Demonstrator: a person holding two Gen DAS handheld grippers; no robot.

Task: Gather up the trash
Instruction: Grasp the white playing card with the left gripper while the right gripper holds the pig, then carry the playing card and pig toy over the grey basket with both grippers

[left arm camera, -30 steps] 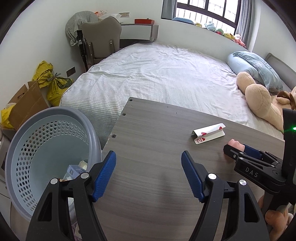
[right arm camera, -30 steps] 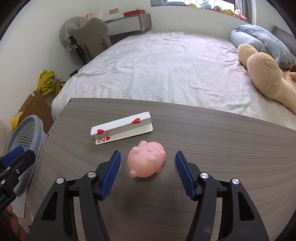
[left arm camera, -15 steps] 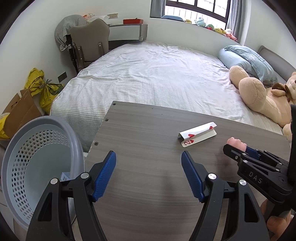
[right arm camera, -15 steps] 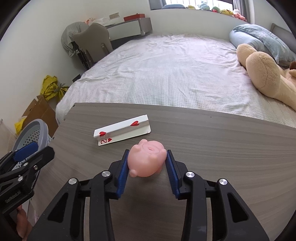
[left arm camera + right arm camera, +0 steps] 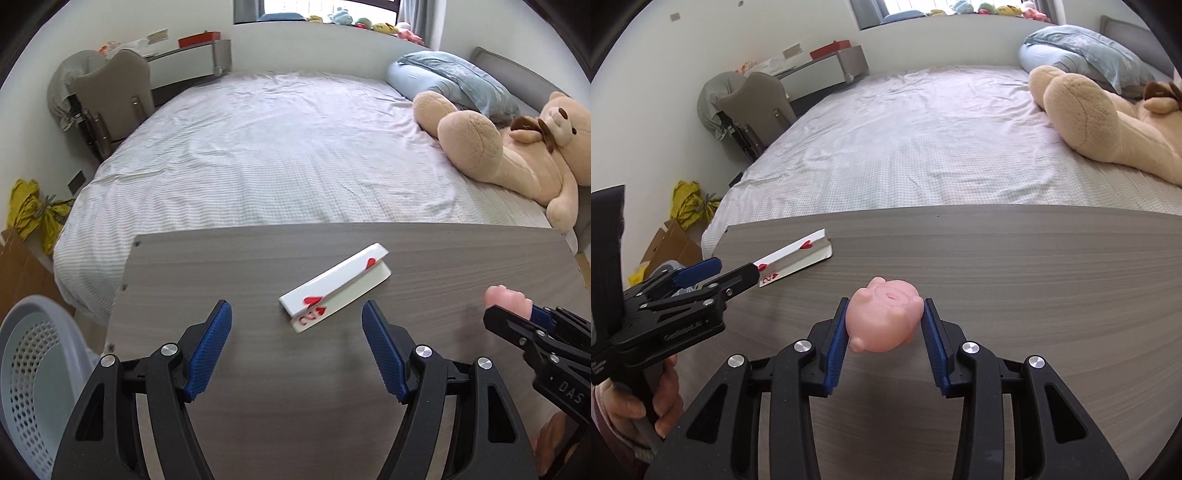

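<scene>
A pink toy pig (image 5: 884, 317) sits between the blue pads of my right gripper (image 5: 885, 334), which is shut on it just above the grey wooden table (image 5: 1034, 280). From the left wrist view the pig (image 5: 504, 298) peeks out past the right gripper's black tip at the right edge. A folded two-of-hearts playing card (image 5: 334, 291) lies on the table just ahead of my left gripper (image 5: 296, 345), which is open with nothing between its fingers. The right wrist view shows the card (image 5: 798, 258) behind the left gripper's tip (image 5: 713, 275).
A pale blue perforated basket (image 5: 26, 373) stands on the floor off the table's left edge. Beyond the table is a bed (image 5: 280, 155) with a large teddy bear (image 5: 517, 147). Yellow bags (image 5: 33, 214) and a cardboard box (image 5: 18, 273) sit at the left wall.
My right gripper closed on the pink pig and lifted it slightly. My left gripper swung right from the basket side until the card lay just ahead of its open fingers.
</scene>
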